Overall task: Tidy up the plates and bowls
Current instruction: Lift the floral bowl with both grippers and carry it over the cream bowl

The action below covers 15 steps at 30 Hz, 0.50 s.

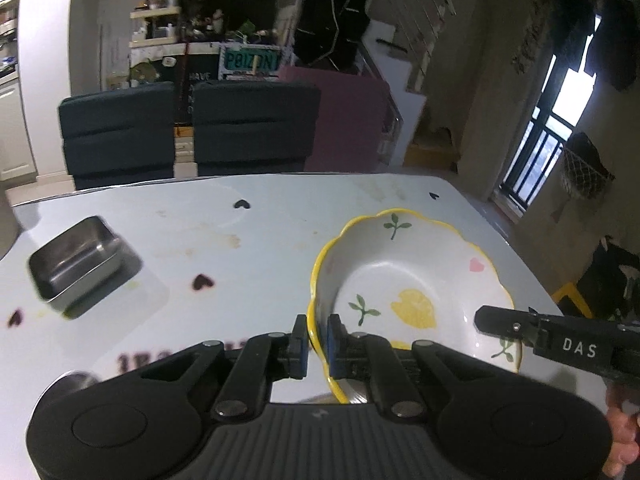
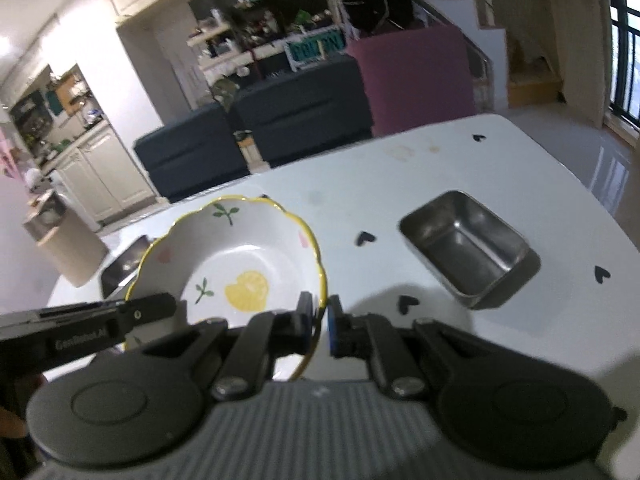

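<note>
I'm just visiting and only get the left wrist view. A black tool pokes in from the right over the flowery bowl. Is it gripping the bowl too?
Observer: Yes. In the right wrist view, the right tool is shut on the rim of the white scalloped ceramic bowl with a yellow edge.
Visitor: Anything on the table past the bowl's right side?
Observer: An empty rectangular stainless-steel tin sits there on the white table.
</note>
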Available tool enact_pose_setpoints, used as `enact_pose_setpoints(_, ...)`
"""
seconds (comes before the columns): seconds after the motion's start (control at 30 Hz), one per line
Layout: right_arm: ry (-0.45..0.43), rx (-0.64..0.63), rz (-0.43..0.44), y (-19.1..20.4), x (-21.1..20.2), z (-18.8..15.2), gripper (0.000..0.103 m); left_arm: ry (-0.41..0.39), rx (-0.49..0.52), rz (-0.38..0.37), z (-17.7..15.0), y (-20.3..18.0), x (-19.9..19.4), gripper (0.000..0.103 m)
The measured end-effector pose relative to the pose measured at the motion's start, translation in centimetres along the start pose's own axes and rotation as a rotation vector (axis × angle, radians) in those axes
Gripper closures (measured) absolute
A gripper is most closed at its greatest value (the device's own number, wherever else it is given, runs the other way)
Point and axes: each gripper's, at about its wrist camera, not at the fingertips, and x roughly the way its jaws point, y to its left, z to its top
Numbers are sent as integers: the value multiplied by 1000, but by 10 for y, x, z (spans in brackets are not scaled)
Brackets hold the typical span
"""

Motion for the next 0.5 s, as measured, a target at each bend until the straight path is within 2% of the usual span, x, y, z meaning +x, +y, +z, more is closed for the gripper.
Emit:
enact_pose_setpoints(0.23, -13, -43, 61, 22, -20, -23, 94, -41, -45, 34, -28, 14, -40, 94)
enact_pose_setpoints(0.5, -28, -63, 74, 28, -36, -45, 94, -78, -82, 3, -60, 18, -61, 94)
